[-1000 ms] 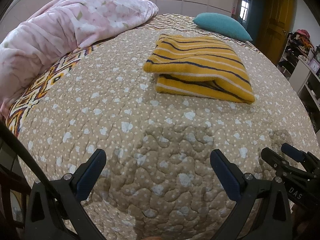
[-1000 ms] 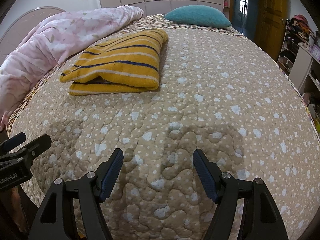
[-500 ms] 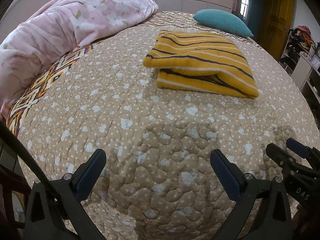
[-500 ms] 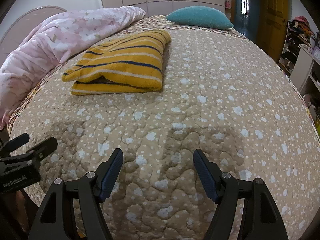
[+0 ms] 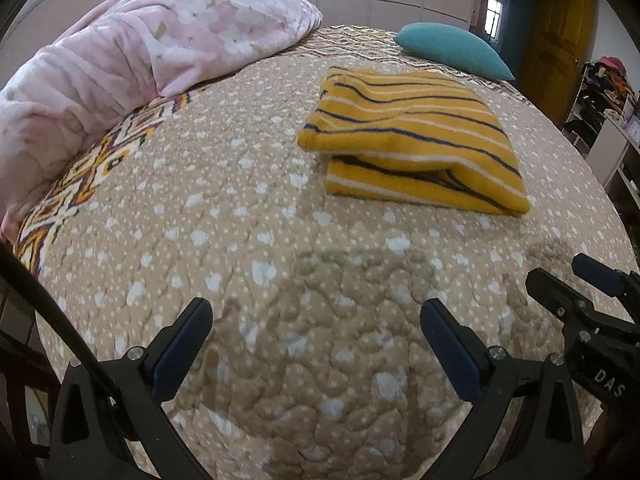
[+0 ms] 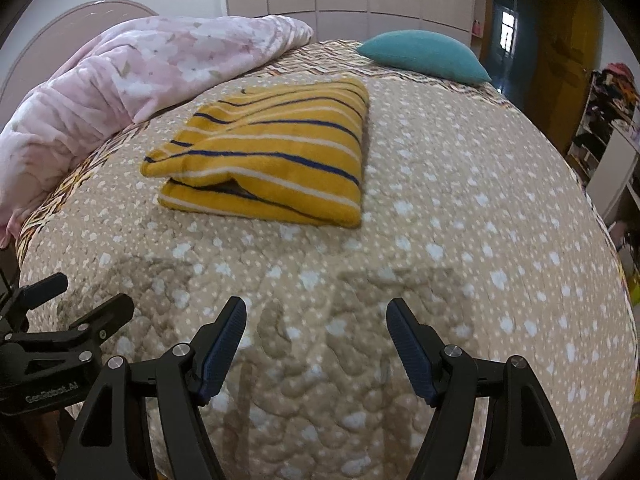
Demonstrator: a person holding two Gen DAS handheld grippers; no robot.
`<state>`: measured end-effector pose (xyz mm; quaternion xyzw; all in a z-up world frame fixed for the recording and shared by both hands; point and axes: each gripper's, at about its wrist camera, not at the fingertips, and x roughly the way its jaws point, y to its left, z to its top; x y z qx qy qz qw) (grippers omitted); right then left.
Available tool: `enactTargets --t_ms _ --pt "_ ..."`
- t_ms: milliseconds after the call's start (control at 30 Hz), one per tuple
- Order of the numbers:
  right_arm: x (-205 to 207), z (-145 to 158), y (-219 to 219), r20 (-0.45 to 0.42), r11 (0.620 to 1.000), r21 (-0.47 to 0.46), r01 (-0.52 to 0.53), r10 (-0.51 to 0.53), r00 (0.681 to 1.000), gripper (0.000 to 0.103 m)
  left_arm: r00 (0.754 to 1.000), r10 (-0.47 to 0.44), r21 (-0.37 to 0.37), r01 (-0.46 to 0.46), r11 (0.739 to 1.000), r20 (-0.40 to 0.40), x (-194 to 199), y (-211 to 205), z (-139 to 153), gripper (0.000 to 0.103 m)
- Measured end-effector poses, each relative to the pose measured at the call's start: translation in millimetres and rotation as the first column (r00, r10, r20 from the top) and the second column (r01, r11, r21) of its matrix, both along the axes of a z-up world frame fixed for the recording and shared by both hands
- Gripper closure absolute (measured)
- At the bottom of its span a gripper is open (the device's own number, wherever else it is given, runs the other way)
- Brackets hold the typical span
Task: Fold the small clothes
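A yellow striped garment (image 5: 412, 140) lies folded in a flat stack on the beige quilted bed; it also shows in the right wrist view (image 6: 272, 156). My left gripper (image 5: 316, 332) is open and empty, low over the quilt, well short of the garment. My right gripper (image 6: 316, 332) is open and empty too, near the bed's front edge. Each gripper shows at the edge of the other's view: the right gripper (image 5: 580, 288) on the right, the left gripper (image 6: 60, 300) on the left.
A pink floral blanket (image 5: 132, 64) is heaped along the left side of the bed. A teal pillow (image 5: 452, 56) lies at the far end. A yellow door (image 5: 556, 56) and cluttered shelves (image 5: 608, 96) stand to the right of the quilt (image 5: 240, 208).
Both grippers have drifted slightly back and down; the garment sits a little lower in both views. The garment has not moved on the bed, and both grippers stay open.
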<state>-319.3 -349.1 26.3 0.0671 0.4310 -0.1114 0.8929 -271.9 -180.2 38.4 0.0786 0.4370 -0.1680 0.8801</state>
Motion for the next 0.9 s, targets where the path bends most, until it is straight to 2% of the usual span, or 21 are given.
enactTargets --t_ms 333,567,900 --pt "24 9 2 0.005 1.000 -0.010 -0.004 0.004 1.000 0.025 1.000 -0.011 -0.005 0.011 1.000 0.022 38 -6 10 0.000" --pt "38 -1 0 -0.036 0.999 0.032 0.006 -0.005 0.999 0.025 1.000 -0.019 -0.019 0.019 1.000 0.016 48 -11 10 0.000" --pt "46 -8 -3 -0.045 0.998 0.065 0.002 0.001 0.999 0.025 0.999 -0.045 -0.005 0.045 0.999 0.005 57 -22 3 0.001"
